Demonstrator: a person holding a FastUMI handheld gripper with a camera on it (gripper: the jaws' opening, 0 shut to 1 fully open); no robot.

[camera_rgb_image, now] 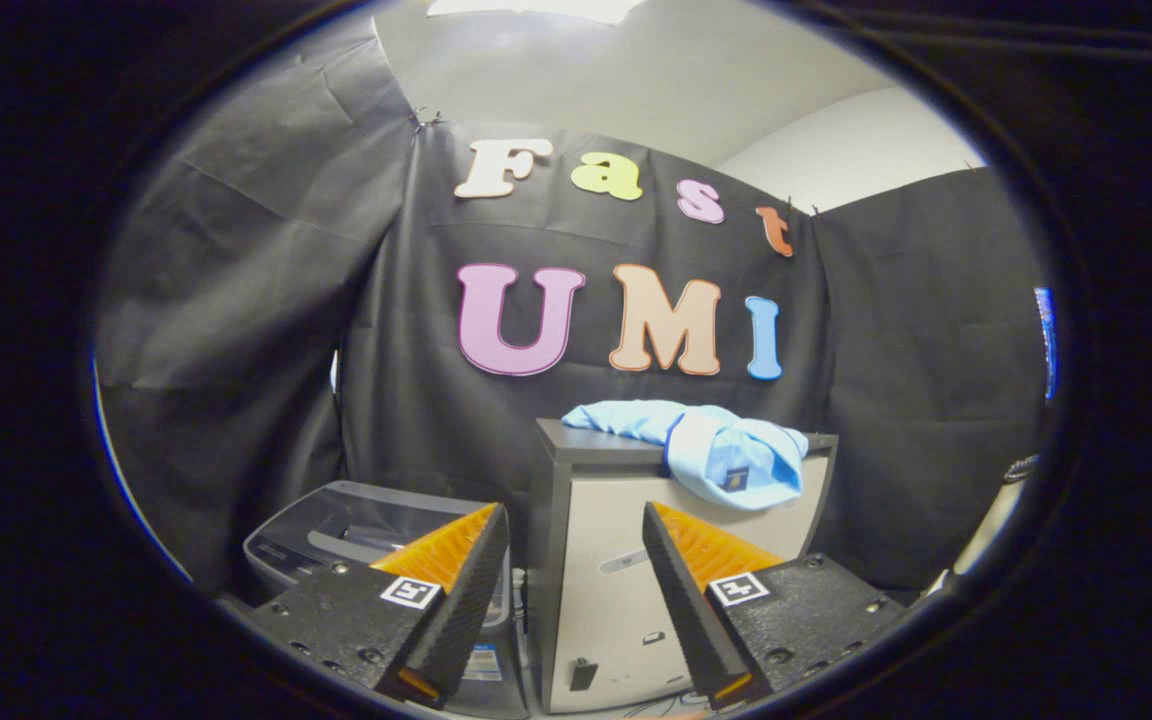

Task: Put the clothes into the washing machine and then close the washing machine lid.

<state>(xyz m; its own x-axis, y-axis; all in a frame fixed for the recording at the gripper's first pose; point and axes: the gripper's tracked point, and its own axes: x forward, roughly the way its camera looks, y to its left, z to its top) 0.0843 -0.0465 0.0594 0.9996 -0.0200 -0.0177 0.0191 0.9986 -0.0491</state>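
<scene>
A light blue garment (pixel 716 450) lies bunched on top of a grey-fronted cabinet (pixel 606 580), with one fold hanging over the cabinet's front edge. The garment is beyond my fingers and a little to their right. A small grey washing machine (pixel 336 530) sits low on the floor to the left of the cabinet, partly hidden behind my left finger; its top looks uncovered. My gripper (pixel 576 520) is open, fingers spread wide with nothing between them, and the cabinet's front shows through the gap.
Black cloth walls close the booth behind and on both sides of the cabinet. A pale cable or hose (pixel 996 510) shows at the far right, next to the cloth.
</scene>
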